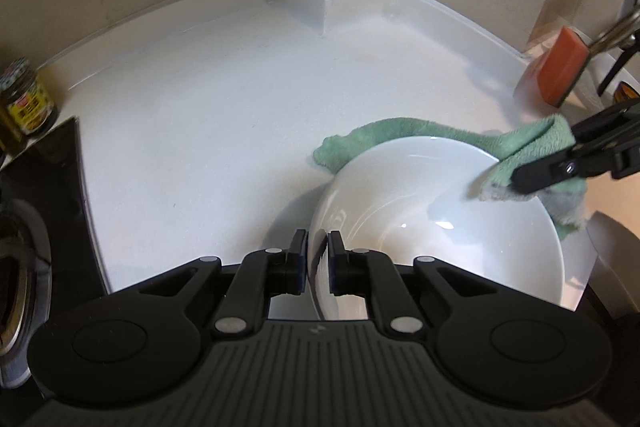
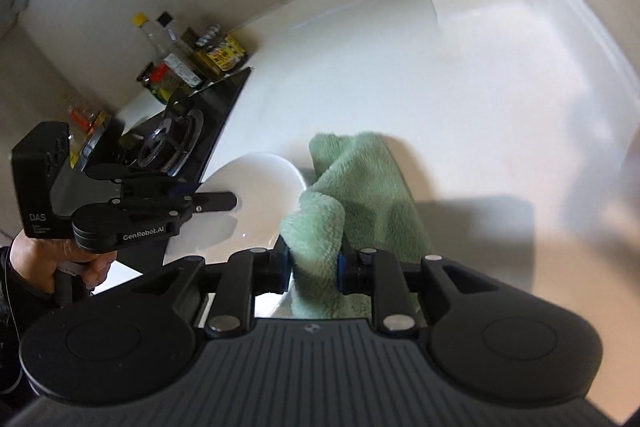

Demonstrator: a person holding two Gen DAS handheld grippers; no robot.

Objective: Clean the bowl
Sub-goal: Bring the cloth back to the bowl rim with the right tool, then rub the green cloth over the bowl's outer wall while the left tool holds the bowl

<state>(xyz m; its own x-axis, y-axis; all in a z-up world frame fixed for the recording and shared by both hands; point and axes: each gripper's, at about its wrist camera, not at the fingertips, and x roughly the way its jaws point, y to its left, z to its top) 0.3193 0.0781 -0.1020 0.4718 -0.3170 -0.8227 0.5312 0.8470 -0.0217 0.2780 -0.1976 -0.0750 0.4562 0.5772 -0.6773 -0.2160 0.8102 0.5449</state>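
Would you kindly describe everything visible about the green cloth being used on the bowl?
The green cloth is a fluffy, terry-like towel, pale green with a greyish patch near one end. It is folded and bunched, pinched in the shut right gripper. It drapes over the far rim of the white bowl; one end hangs inside against the bowl's inner wall, and the rest trails behind the bowl onto the white counter. The left gripper clamps the bowl's near rim, tilting it.

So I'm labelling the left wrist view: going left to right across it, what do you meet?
Jar with the yellow label → black stove top → left gripper clamped on the white bowl's rim → orange sponge → right gripper holding the green cloth.
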